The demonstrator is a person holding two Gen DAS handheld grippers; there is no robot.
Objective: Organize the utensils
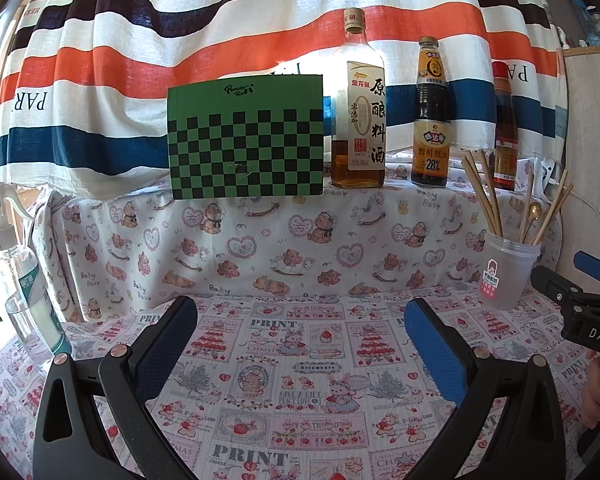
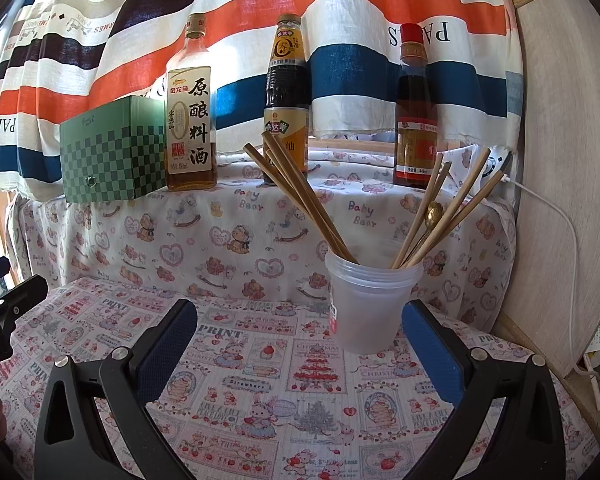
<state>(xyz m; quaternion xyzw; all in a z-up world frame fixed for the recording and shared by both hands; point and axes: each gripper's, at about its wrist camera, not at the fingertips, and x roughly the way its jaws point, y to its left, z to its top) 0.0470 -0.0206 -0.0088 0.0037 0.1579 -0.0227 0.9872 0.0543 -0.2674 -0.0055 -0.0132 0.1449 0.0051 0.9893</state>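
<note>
One translucent cup (image 2: 370, 308) stocked with wooden chopsticks (image 2: 304, 200) and gold spoon (image 2: 435, 213), stood near bench (image 2: 260, 380) back ledge, both grippers' jaws spread, nothing held.

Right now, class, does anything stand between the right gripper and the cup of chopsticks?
Nothing visible does. The right gripper is open, and only bare printed tablecloth lies between its fingers and the plastic cup holding the chopsticks.

Striped curtain (image 1: 260, 32), printed tablecloth (image 1: 300, 380), wooden panel (image 2: 560, 160)
</note>
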